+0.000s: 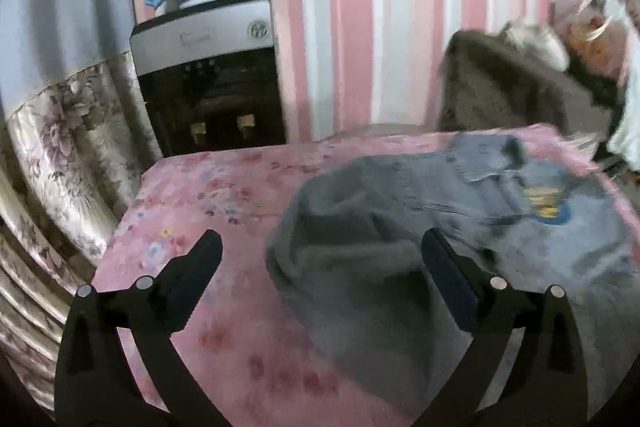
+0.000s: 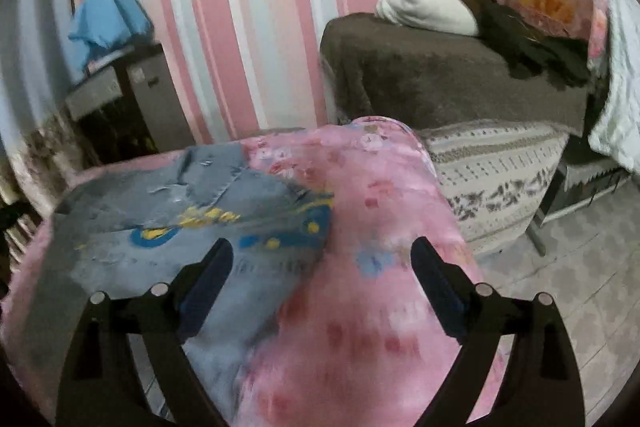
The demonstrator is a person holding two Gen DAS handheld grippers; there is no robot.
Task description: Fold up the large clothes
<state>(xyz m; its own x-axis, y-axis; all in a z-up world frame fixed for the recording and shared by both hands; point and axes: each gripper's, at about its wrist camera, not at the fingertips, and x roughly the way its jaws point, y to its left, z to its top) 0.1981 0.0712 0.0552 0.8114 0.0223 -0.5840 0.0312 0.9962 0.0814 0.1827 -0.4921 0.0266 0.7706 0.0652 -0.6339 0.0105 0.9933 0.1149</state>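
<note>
The grey shirt (image 1: 460,227) lies rumpled on the pink floral cover (image 1: 208,187) of the desk, its collar and blue-and-yellow print at the far end, one side bunched into a thick hump.

The main risk, as I judge it, is a bad pinch: the cover is loose and soft, so a low grab at the shirt's edge could take the cover with it and drag both. The hump could also be folded in as it is, leaving a lumpy, crooked fold. Both views are blurred, so exact edges are hard to place.

The left hand-held gripper (image 1: 322,247) is spread wide and empty; the hump sits just ahead between its fingers, more toward its right finger. The right hand-held gripper (image 2: 322,255) is equally wide open and holds nothing; the shirt's printed edge (image 2: 256,231) lies ahead and to its left, bare cover under its right finger.
</note>
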